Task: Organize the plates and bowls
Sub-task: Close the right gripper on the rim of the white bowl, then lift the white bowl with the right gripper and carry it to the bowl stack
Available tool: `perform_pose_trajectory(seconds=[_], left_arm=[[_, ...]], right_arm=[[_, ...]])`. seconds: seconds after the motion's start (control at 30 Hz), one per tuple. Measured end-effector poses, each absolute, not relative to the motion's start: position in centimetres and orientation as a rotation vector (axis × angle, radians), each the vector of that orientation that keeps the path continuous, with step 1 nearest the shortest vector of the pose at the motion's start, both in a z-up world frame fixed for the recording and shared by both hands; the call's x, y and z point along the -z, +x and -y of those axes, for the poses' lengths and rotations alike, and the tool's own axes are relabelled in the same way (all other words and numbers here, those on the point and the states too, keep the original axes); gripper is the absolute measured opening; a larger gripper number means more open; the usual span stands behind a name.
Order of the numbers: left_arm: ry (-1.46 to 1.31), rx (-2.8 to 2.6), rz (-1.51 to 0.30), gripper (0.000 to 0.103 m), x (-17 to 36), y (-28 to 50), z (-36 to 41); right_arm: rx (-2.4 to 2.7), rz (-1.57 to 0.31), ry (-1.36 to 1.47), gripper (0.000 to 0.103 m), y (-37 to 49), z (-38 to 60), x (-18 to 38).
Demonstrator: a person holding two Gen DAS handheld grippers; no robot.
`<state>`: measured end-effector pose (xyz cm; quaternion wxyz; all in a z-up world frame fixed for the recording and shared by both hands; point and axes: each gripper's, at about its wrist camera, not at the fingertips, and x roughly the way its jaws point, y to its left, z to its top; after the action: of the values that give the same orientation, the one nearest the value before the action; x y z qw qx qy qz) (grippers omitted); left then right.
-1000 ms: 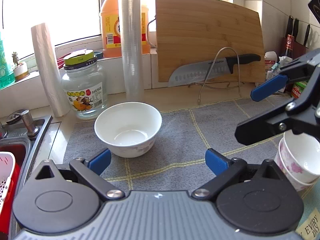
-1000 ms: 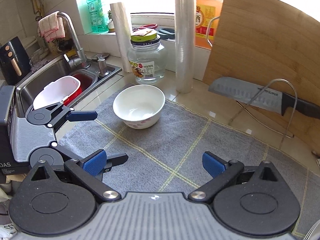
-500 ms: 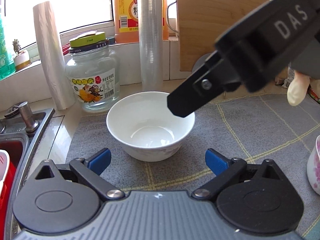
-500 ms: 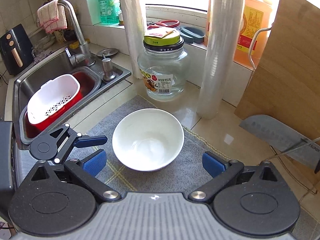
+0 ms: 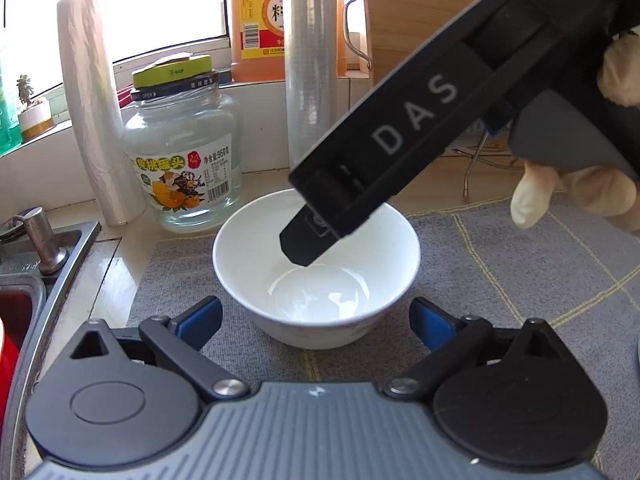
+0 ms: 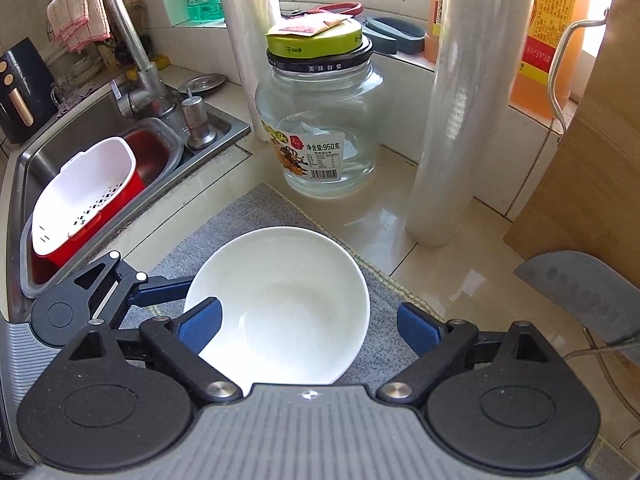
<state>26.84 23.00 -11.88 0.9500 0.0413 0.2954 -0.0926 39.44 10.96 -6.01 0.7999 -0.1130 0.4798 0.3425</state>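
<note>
Grasp step: right gripper [image 6: 308, 322], jaws apart though just narrowing, straddles the round white ceramic bowl's [image 6: 280, 304] nine-o'clock rim; the next move calls for closing on it.

My left hand-held gripper [image 5: 316, 322] is black with blue pads, silver screws; the right one [image 5: 308, 246] carries white "DAS" letters.

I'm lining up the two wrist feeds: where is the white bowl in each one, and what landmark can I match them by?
Left wrist view: the white bowl sits lower centre on the grey mat, partly behind the right tool's black finger.
Right wrist view: the bowl lies lower centre, slightly left.
Shared landmark: the glass jar with the green lid stands just beyond the bowl in both views.
</note>
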Motion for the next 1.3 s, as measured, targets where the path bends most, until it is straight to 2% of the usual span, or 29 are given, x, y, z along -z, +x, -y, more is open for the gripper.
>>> perform_pose_trajectory(seconds=[0.27,0.43,1.3], left_arm=[[0.095,0.202,-0.569,0.093,11.6,27.0,-23.0],[0.095,0.207,-0.571,0.093,11.6,27.3,-23.1],[0.135,0.228,-0.593,0.093,10.1,26.0,-22.9]], right_arm=[[-0.750,-1.049,-0.226,0.085,40.5,-11.5,6.9],[-0.774,-1.062,-0.221,0.080,40.6,-11.7,7.1],[-0.809,-1.068,-0.176,0.080,39.3,-10.9,5.8]])
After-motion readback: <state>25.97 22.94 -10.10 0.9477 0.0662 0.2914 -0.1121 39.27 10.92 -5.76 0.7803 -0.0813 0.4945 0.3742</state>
